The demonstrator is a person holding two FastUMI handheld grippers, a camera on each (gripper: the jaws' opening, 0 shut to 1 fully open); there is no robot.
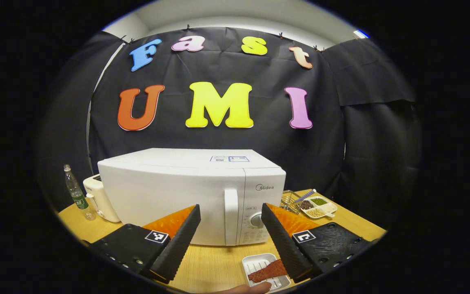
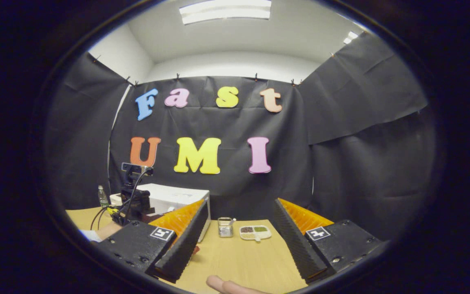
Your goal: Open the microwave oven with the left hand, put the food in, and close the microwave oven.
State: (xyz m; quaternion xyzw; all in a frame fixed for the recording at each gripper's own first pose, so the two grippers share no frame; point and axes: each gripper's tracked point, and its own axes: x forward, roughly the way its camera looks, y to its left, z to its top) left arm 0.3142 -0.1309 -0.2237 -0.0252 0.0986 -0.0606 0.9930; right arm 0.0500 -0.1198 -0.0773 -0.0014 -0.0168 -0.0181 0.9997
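Spread wide and gripping nothing, the left gripper [image 1: 229, 241] is facing the microwave oven [image 1: 194, 192], whose door is sitting closed, so opening, loading and closing are all still waiting. Food [image 1: 268, 270] is lying on a small white tray [image 1: 255, 265] near its right finger. The right gripper view is showing the right gripper [image 2: 237, 241], likewise wide and empty, with the microwave far left.
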